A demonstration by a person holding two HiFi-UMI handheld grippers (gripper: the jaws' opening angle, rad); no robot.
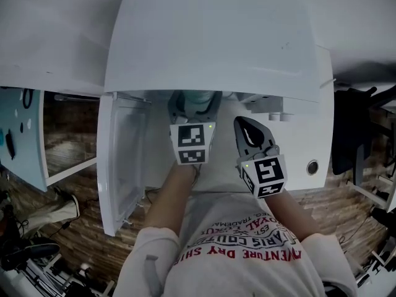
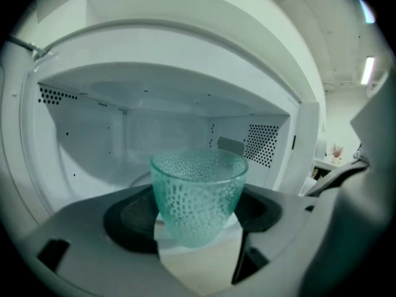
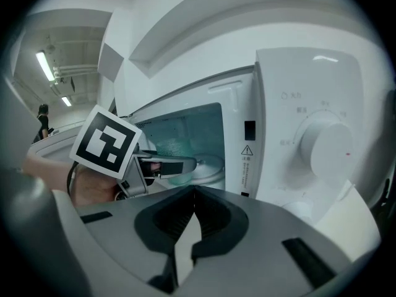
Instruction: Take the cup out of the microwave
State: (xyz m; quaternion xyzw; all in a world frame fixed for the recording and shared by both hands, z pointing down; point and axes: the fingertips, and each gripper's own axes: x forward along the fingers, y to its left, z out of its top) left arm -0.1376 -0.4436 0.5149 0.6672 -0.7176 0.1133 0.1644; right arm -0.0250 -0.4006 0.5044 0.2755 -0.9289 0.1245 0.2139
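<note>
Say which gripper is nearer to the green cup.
Left. The left gripper grips the cup between its fingers inside the microwave; the right gripper hangs outside, shut, facing the control panel.

Brown wooden parquet floor (image 1: 68, 150) shows on both sides of the white worktop (image 1: 297, 169), which has a round metal-ringed hole (image 1: 312, 166). A pale blue panel (image 1: 21, 135) stands at the left and a dark chair (image 1: 349, 135) at the right. Long ceiling strip lights (image 3: 44, 65) glow overhead, and the wall (image 1: 49, 36) behind is white.

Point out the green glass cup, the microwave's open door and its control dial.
green glass cup (image 2: 198, 197), left gripper view, on its dimpled side wall.
microwave door (image 1: 119, 166), head view, on the inner face of the open door.
control dial (image 3: 328, 144), right gripper view, on the knob's front face.
</note>
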